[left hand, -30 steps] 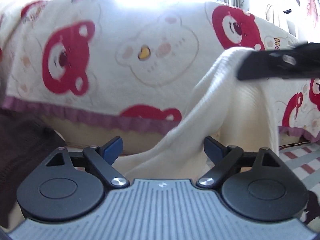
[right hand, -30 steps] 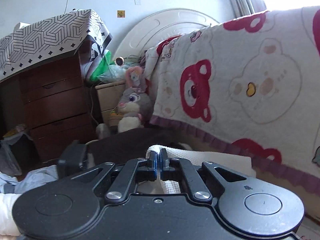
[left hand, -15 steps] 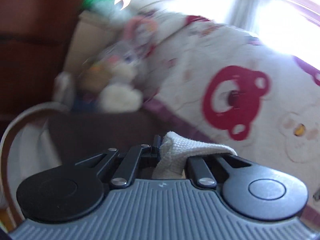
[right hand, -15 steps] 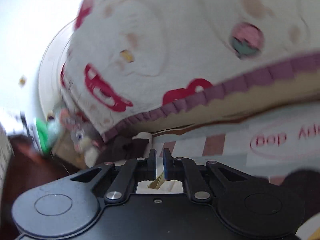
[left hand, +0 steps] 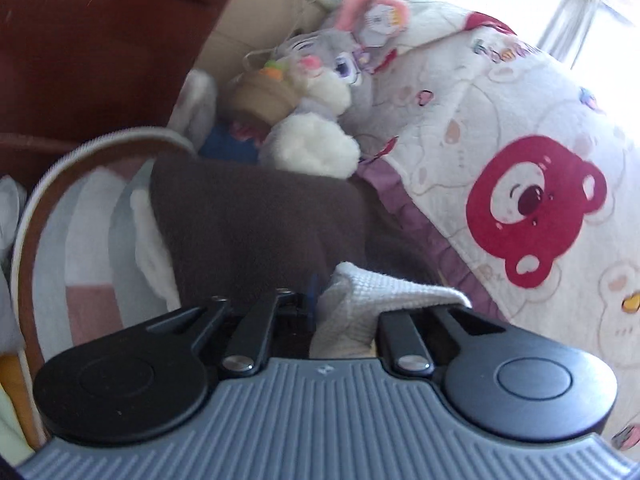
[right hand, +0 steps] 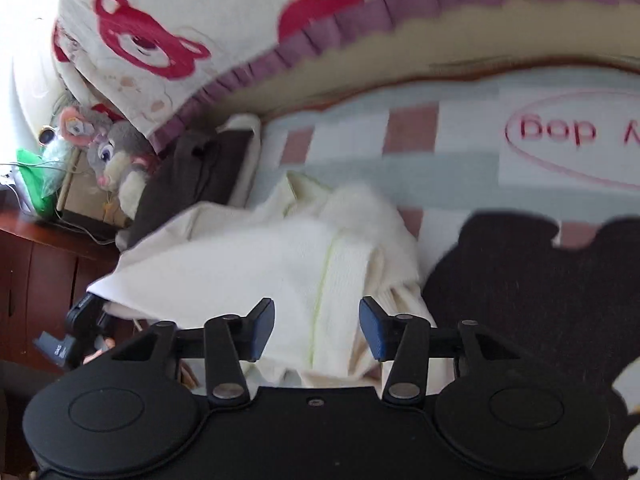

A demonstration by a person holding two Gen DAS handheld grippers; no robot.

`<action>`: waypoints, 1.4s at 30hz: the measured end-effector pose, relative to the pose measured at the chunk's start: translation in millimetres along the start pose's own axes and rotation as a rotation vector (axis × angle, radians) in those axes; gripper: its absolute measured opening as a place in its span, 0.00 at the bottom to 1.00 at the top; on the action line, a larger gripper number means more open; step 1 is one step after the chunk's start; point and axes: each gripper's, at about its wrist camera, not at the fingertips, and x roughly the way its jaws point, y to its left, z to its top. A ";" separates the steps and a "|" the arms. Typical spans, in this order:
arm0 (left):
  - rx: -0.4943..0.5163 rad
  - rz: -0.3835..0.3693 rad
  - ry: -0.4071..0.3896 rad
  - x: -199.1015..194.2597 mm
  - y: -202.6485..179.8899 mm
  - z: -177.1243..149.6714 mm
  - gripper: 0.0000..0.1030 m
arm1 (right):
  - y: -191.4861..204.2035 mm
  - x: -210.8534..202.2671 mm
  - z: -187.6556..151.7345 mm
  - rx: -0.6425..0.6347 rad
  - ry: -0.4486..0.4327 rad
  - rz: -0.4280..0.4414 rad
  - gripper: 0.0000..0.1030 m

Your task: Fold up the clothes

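Cream knit garment [right hand: 280, 264] lies bunched on a bed sheet [right hand: 448, 160] checked in pale blue, white and dusty pink, with an oval printed label to the right of the garment. Behind the garment a bear-print blanket [right hand: 168, 20] with a purple frilled hem hangs over the bed's edge. Left of the garment sits a dark brown cloth [right hand: 192, 176], and beyond it a grey plush rabbit [right hand: 112, 156] leans by a pale bedside cabinet and a reddish-brown wooden dresser [right hand: 36, 256]. To the garment's right a black cloth [right hand: 540, 280] covers the sheet.

Seen from the right wrist, the garment runs long from lower left to upper right, with a faint yellow-green seam running down its middle toward the camera; its far end rises in a soft peak against the sheet.

The left claw [left hand: 320, 300] is clenched on a waffle-knit corner of the garment [left hand: 376, 292] — the fabric bulges out between the fingers and drapes to the right over the linkage; its jaws have just eased apart slightly while still pinching the cloth. From the right wrist this claw [right hand: 86, 312] shows at the garment's lower-left corner, under the lifted edge.

The right claw [right hand: 316, 328] is released — its blue pads stand well apart, having just been opening, and the garment lies beneath and between them with neither pad pressing on it.
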 end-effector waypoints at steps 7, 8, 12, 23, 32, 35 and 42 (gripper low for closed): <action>-0.044 -0.017 0.056 11.2 8.7 -5.2 0.21 | 2.0 30.2 -11.8 -0.132 0.146 -0.195 0.53; -0.054 -0.017 0.060 12.8 10.0 -6.0 0.30 | 3.0 35.2 -13.5 -0.157 0.169 -0.204 0.53; -0.033 -0.022 0.063 19.9 8.6 -11.5 0.33 | -2.1 50.9 -12.0 -0.225 0.146 -0.314 0.53; 0.366 -0.159 -0.076 -26.7 -54.2 -10.8 0.04 | 36.6 -54.8 11.1 -0.455 -0.334 -0.550 0.04; 0.418 -0.374 -0.198 -112.1 -122.7 42.4 0.04 | 41.4 -224.0 8.5 -0.486 -0.623 -0.706 0.02; 0.413 -0.469 -0.211 -141.8 -146.0 55.7 0.04 | 47.0 -273.2 -8.2 -0.514 -0.710 -0.731 0.00; 0.388 -0.660 -0.166 -198.2 -177.2 70.9 0.04 | 38.0 -362.3 -39.1 -0.502 -0.746 -0.669 0.00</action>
